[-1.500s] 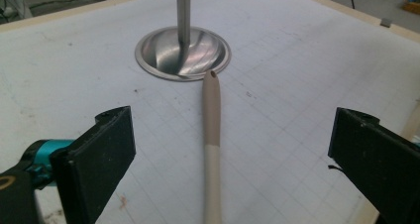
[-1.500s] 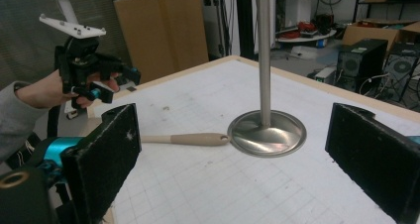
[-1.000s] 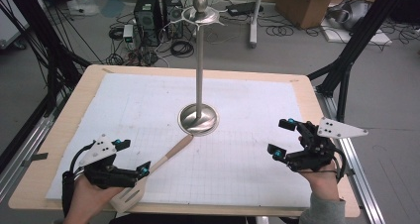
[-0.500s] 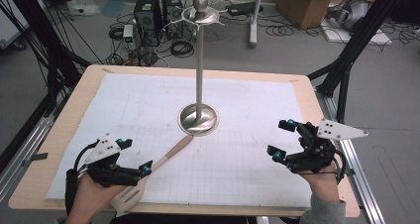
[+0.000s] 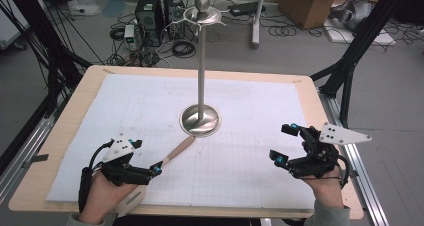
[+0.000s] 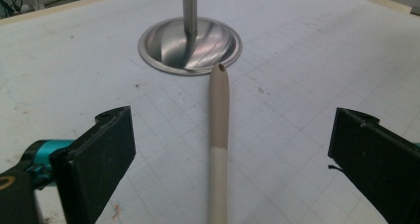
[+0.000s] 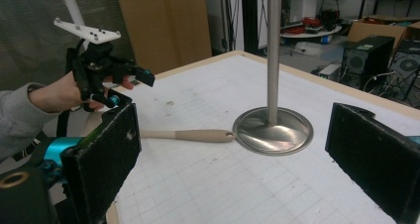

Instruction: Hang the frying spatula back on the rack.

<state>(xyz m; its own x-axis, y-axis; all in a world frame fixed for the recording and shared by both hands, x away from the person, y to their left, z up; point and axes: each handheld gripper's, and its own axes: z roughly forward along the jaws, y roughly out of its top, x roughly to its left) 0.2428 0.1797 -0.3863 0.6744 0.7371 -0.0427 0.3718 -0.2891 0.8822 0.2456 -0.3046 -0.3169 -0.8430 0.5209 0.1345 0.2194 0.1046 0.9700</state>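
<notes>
**Lining up on the wooden spatula by the stand**

Looking down from the high view, I hold my left tool low in the lower left of the frame, over the pale end of the wooden spatula. The spatula lies flat on the white gridded surface, its long axis running diagonally from lower left to upper right, the handle tip pointing at the stand base and stopping just beside its rim. Its broad blade end sticks out under my hand at the bottom edge. I judge I keep the tool low and along that axis so the jaws can straddle the shaft. My right tool waits at the lower right, well apart from the spatula, jaws spread and holding nothing.

Along the left gripper view, my two black jaws stand wide apart at the lower corners, with the spatula running up the middle between them, touching neither. The darker handle part tapers toward the upper centre, its tip nearly meeting the dish-shaped base. Nothing is gripped yet.

From the right gripper view, my jaws are likewise open and empty. The spatula lies across the frame, tip pointing right at the base, with my left tool hanging above its far end at the upper left.
</notes>
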